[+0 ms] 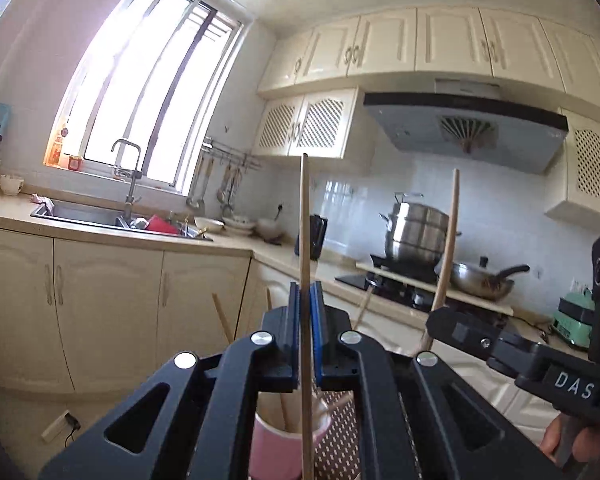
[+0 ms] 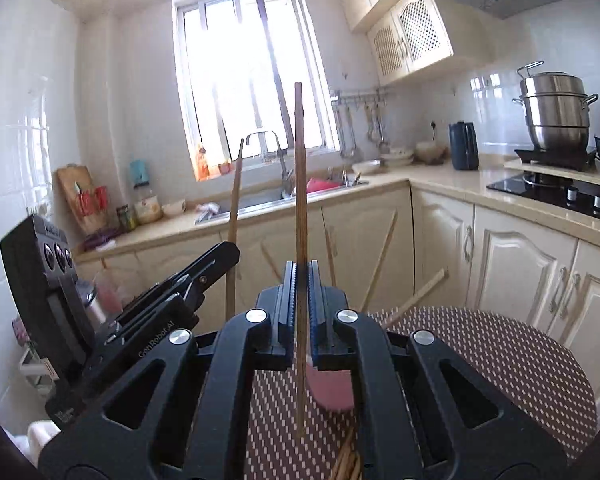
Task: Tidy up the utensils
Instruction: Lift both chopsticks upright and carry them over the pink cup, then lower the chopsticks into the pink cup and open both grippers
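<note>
While the left gripper point(image 1: 307, 300) has its blue-padded fingers point(image 1: 318, 320) clamped on a long pale wooden chopstick point(image 1: 305, 216) standing nearly upright, the right gripper point(image 2: 300, 280) pinches a darker brown wooden chopstick point(image 2: 299, 168) the same way. Each gripper shows in the other's view, tilted, with its stick. Below the left fingers stands a pink round cup point(image 1: 280, 440) with more wooden sticks point(image 1: 286, 408) inside, on a brown white-dotted woven mat point(image 2: 480, 360) covering the round desk. A loose bundle of chopsticks point(image 2: 346, 464) lies on the mat near the right gripper's base.
</note>
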A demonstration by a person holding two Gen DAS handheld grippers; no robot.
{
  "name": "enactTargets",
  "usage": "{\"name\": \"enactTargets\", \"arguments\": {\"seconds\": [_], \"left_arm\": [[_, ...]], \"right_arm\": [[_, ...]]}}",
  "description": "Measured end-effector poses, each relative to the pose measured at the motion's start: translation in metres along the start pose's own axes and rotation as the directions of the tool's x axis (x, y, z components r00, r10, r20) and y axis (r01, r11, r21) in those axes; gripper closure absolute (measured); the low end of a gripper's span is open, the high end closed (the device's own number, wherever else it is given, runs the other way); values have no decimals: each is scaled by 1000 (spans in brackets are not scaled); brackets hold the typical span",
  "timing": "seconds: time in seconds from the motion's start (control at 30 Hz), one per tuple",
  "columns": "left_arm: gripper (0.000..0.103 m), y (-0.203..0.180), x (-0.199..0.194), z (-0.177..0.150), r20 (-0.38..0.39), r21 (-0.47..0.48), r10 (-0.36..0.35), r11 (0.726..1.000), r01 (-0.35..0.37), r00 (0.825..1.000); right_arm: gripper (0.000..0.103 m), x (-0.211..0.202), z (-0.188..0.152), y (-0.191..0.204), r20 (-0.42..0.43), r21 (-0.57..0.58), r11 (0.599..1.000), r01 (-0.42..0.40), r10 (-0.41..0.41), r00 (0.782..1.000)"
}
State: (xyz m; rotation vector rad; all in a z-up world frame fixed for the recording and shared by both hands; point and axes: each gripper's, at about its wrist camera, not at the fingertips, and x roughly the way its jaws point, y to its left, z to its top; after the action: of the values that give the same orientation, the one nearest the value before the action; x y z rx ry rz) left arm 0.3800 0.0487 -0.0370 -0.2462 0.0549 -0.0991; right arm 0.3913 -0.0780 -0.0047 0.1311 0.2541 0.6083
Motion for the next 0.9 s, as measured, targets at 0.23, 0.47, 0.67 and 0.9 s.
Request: {"name": "enactTargets", "arguments": {"seconds": [0.23, 0.47, 0.67, 0.9], "left_arm": [[98, 7, 37, 7, 109, -37, 55, 998, -51, 993], [98, 10, 73, -5, 127, -54, 94, 995, -88, 987], [97, 13, 84, -20, 108, -43, 114, 993, -110, 988], [98, 17, 76, -17, 136, -63, 96, 994, -88, 986]], "right_arm": [[97, 19, 17, -1, 126, -45, 998, 54, -48, 991], [97, 46, 14, -7, 118, -78, 995, 65, -56, 992], [97, 59, 0, -13, 77, -75, 996, 56, -50, 996], [97, 58, -8, -18, 58, -67, 996, 64, -60, 996]]}}
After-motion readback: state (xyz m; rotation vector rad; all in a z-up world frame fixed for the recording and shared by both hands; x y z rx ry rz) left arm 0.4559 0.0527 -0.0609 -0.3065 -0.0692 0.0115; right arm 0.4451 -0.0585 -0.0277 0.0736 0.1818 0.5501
